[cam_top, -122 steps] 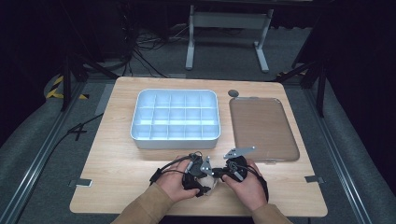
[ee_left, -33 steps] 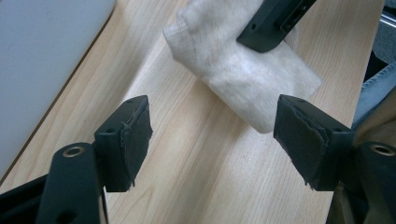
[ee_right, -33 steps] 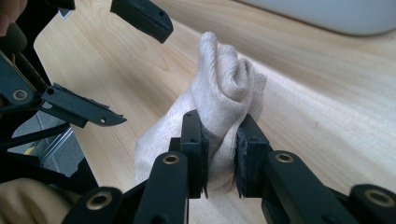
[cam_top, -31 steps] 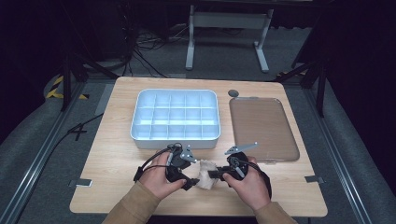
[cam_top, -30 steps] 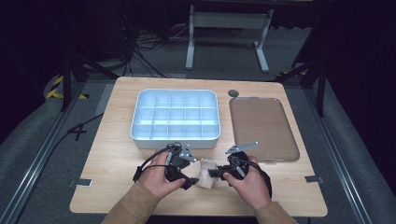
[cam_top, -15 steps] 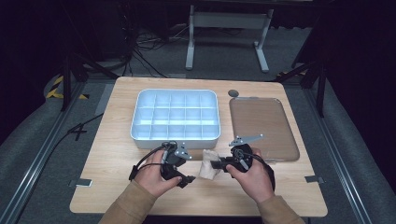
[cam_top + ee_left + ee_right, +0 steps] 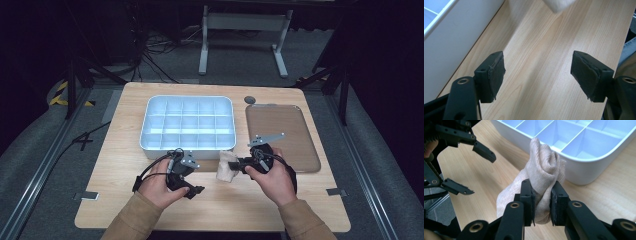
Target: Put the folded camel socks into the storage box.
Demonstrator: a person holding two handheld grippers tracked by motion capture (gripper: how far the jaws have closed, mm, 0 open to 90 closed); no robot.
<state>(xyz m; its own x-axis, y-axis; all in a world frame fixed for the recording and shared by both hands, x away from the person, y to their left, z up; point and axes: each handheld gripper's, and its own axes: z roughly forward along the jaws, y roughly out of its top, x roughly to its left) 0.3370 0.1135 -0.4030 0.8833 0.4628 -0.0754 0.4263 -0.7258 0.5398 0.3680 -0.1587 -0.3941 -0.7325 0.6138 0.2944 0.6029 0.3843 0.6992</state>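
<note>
1. One worktop (image 7: pixel 125 200) of pale wood carries everything; its near edge is where the person's two forearms come in.
2. One white divider tray (image 7: pixel 187 102) sits toward the far edge, left of the middle. It holds three rows of five compartments, fifteen in all, and those that can be seen look bare.
3. One flat brown tray (image 7: pixel 290 130) with rounded corners lies just beside the divider tray, toward the right edge of the worktop.
4. One small grey round disc (image 7: pixel 250 100) lies at the far left corner of the brown tray.
5. Two claws work in front of the divider tray's near wall. The right claw (image 7: pixel 542 206) is narrowed and pinches a bundle of cloth between its two pads.
6. The left claw (image 7: pixel 537 75) stands wide, nothing between its two pads, over bare wood close to the divider tray's near wall. It is a little apart from the cloth.
7. One beige rolled sock (image 7: pixel 541 172), soft and knitted, hangs in the right claw's grip just before the near wall of the divider tray, between the two claws.
</note>
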